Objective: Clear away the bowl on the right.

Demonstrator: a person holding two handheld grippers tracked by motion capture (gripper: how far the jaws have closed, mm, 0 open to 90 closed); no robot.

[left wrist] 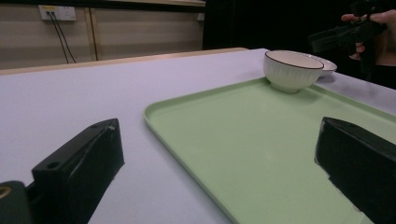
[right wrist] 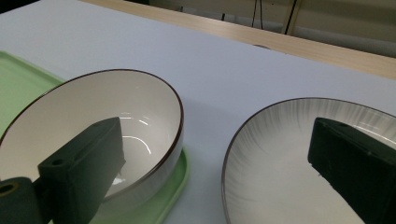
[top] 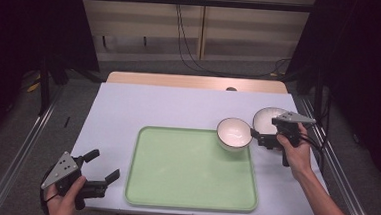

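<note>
Ceramic white bowl sits in green tray far-right corner, likely rigid, slick, chippable (pinch the rim); right tongs apart astride its rim, left tongs apart, idle.

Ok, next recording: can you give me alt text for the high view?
A pale green tray lies on a white table, with a white bowl at its far right corner and a second bowl on the table just beyond. The right claw is beside the first bowl; the left claw is open near the tray's left edge.
</note>
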